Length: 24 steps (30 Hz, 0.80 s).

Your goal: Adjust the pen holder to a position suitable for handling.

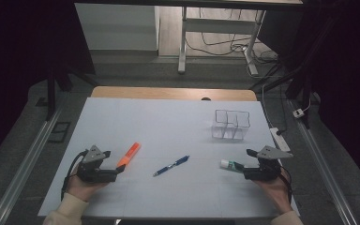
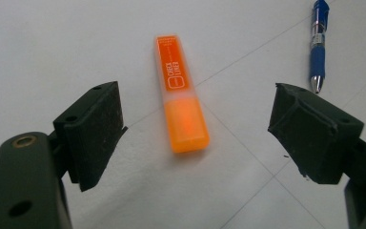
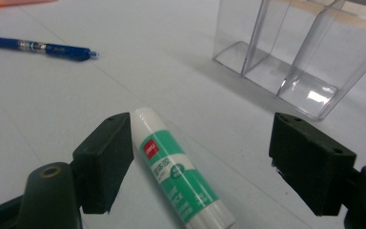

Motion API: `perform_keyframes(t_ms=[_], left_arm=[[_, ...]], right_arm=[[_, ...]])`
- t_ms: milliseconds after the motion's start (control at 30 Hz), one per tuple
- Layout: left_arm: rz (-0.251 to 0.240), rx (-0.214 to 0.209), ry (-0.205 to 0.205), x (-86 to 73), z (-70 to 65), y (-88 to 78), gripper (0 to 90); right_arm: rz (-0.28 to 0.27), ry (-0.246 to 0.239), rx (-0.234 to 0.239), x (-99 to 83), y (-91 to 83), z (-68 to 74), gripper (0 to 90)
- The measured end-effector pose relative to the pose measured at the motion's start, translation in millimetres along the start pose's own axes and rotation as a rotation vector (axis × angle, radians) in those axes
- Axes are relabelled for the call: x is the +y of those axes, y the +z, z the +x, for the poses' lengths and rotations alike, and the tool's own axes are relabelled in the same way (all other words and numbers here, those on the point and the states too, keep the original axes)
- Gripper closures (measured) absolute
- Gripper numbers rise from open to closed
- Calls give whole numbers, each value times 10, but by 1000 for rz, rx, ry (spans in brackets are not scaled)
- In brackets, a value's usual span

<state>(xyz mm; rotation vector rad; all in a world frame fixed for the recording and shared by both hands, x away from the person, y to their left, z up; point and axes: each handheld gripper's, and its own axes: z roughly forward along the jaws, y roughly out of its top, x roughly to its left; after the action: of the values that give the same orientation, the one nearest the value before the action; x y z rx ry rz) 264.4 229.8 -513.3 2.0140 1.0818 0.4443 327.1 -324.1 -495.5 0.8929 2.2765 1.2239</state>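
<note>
In the high view the left gripper sits at the lower left of the frame, its jaws spread wide and empty, with the orange highlighter lying flat on the white table just ahead of it; in the left gripper view the highlighter lies in the centre of the frame, pointing away, its near end between the two jaws but touching neither. It looks light and rigid, a smooth flat-sided plastic bar that could skid; the broad flat sides of the body near the middle seem the surest place to pinch.

The right gripper sits at the lower right of the high view, likewise wide apart and holding nothing; the glue stick lies in the lower middle of the right gripper view, close beside the left-hand jaw, perhaps touching it. It is probably light, stiff and round, so liable to roll; a grip across the green-labelled barrel seems best.

The blue pen lies at centre; the clear compartment organiser stands at upper right.
</note>
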Motion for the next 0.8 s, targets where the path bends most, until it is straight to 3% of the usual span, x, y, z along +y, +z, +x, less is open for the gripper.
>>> perform_keyframes(t_ms=[400,600,800], left_arm=[[-6,13,5,-27,-18,-29,187],[-8,17,0,-32,-10,-33,186],[-7,20,-3,-34,-4,-36,186]], right_arm=[[34,43,-92,154,74,-153,236],[37,74,-90,203,73,-187,248],[59,91,-140,213,78,-263,301]])
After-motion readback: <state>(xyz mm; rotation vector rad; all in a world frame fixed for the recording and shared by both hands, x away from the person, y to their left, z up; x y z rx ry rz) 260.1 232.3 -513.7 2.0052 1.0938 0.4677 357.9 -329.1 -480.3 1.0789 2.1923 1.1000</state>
